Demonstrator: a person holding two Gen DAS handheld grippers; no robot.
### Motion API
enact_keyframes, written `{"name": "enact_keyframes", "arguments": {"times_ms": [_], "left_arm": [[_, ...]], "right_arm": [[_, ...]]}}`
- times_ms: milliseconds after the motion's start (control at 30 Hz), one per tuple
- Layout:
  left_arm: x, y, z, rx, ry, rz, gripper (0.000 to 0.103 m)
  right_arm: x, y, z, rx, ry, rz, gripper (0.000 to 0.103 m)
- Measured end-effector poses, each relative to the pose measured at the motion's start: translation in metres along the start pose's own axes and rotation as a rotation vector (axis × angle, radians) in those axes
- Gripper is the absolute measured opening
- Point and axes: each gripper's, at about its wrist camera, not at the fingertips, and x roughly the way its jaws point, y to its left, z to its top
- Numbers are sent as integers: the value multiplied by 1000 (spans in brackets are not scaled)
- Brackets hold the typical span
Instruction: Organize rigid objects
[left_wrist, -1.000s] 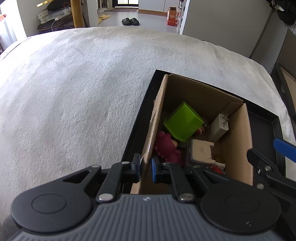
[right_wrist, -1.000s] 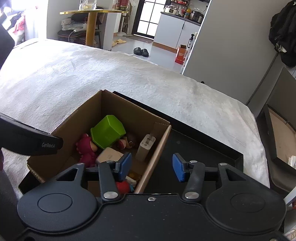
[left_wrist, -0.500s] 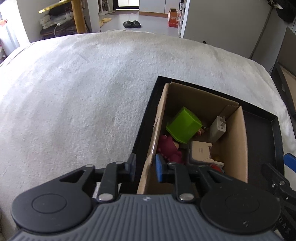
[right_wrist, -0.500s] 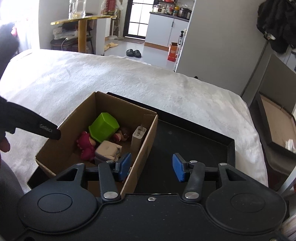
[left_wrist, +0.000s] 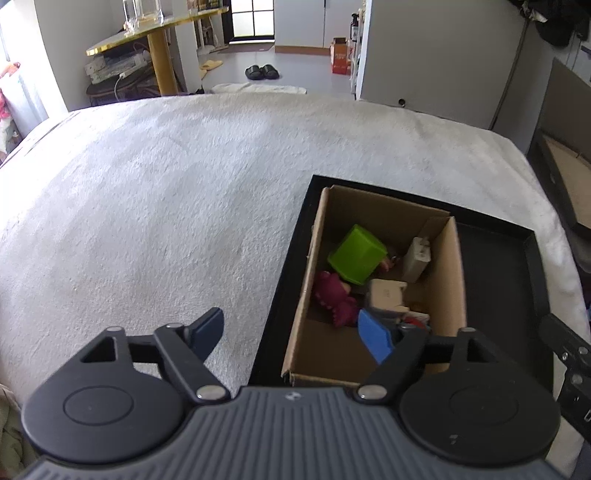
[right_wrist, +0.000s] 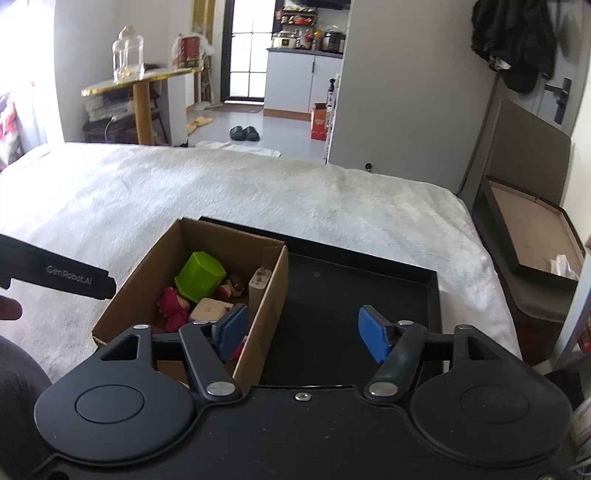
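A cardboard box (left_wrist: 452, 295) (right_wrist: 140, 280) stands in the left half of a black tray (left_wrist: 498, 288) (right_wrist: 354, 291) on a white blanket. In the box lie a green cube (left_wrist: 356, 254) (right_wrist: 199, 275), a dark red plush toy (left_wrist: 334, 297) (right_wrist: 171, 306), a white charger (left_wrist: 415, 253) (right_wrist: 258, 282) and a beige block (left_wrist: 386, 293) (right_wrist: 208, 310). My left gripper (left_wrist: 291, 334) is open and empty, raised over the box's near left wall. My right gripper (right_wrist: 303, 330) is open and empty, raised over the box's right wall.
The white blanket (left_wrist: 147, 206) spreads to the left and far side. A yellow side table (right_wrist: 142, 83) with a glass jar, slippers (right_wrist: 243, 133) on the floor and an open dark case (right_wrist: 528, 229) at the right lie beyond the bed.
My left gripper was shut on the box's left wall; it has let go, opened wide and pulled up and back. My right gripper has drawn back and stays open.
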Motion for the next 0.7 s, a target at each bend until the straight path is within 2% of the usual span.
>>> {"name": "enact_keyframes", "arguments": {"times_ms": [500, 700], "left_arm": [[-46, -1, -10, 14, -45, -5, 86], [-63, -2, -18, 30, -57, -20, 88]], "right_arm": [[-42, -9, -3, 62, -69, -5, 95], [-57, -11, -6, 90, -84, 9, 101]]}}
